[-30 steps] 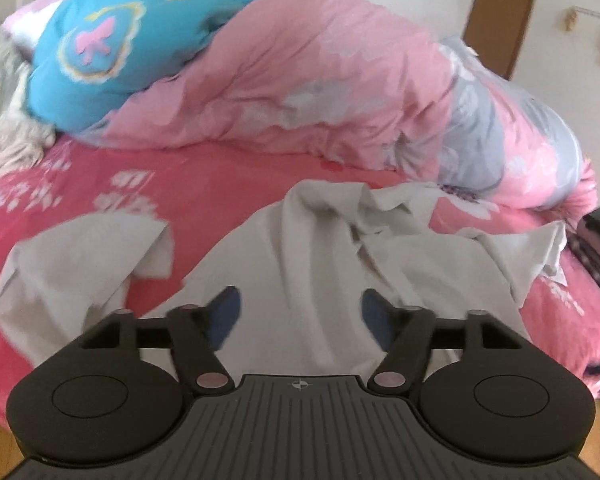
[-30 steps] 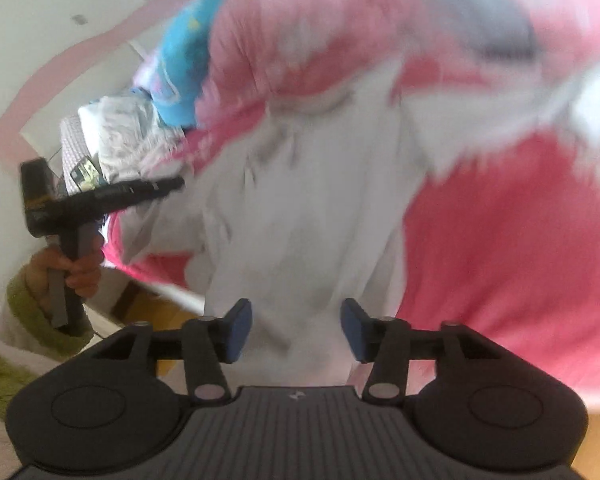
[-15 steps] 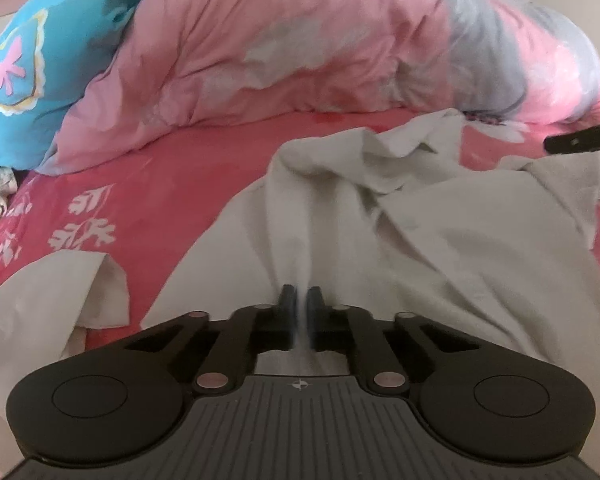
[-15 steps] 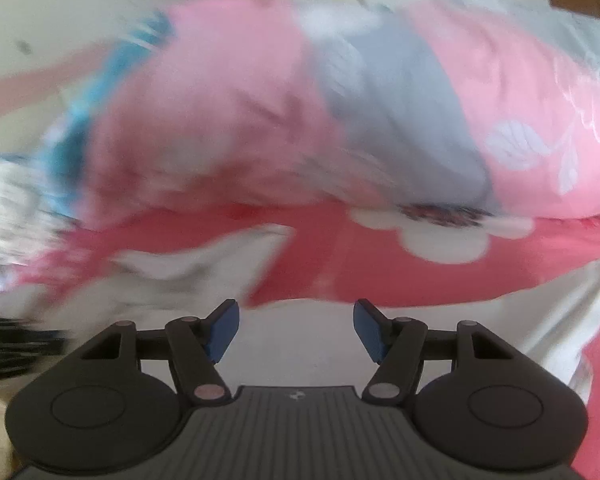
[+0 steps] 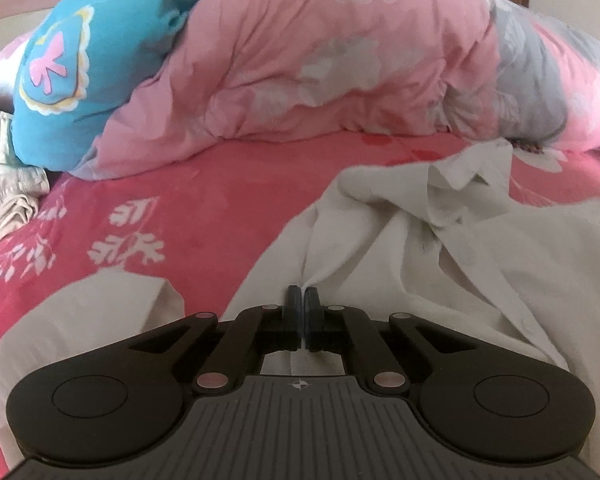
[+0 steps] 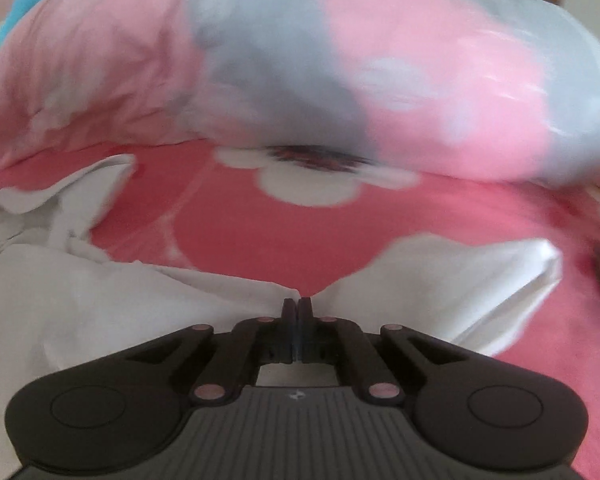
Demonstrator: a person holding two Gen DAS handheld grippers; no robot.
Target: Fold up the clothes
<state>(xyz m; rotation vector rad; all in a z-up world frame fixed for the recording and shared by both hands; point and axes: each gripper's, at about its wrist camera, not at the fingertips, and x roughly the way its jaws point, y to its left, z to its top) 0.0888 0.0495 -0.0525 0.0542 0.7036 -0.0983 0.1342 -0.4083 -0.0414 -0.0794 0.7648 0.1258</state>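
Two grippers work over a bed whose red floral sheet (image 5: 220,208) fills the middle of both wrist views. Across the top, from ten to two o'clock, lies a heaped pink and grey duvet (image 5: 320,60), with a blue cushion (image 5: 80,60) pressed against it at ten o'clock in the left wrist view. A crumpled pale cloth (image 5: 4,184) sits at the nine o'clock edge.

Next in size is the white shirt (image 5: 480,264), spread rumpled on the sheet from the centre out to three o'clock in the left view, its collar (image 5: 460,176) bunched at about one o'clock. One sleeve (image 5: 100,312) lies flat toward eight o'clock. In the right wrist view, which is blurred, the same shirt runs along the lower half from nine to three o'clock.

Both tools tilt downward toward the bed, noses close to the cloth. The left gripper (image 5: 302,300) has its jaws together, pinching a ridge of shirt fabric that puckers up at its tips. The right gripper (image 6: 298,306) likewise has its jaws pressed together, nipping the shirt's edge where the fabric draws into a point at twelve o'clock of the fingertips.
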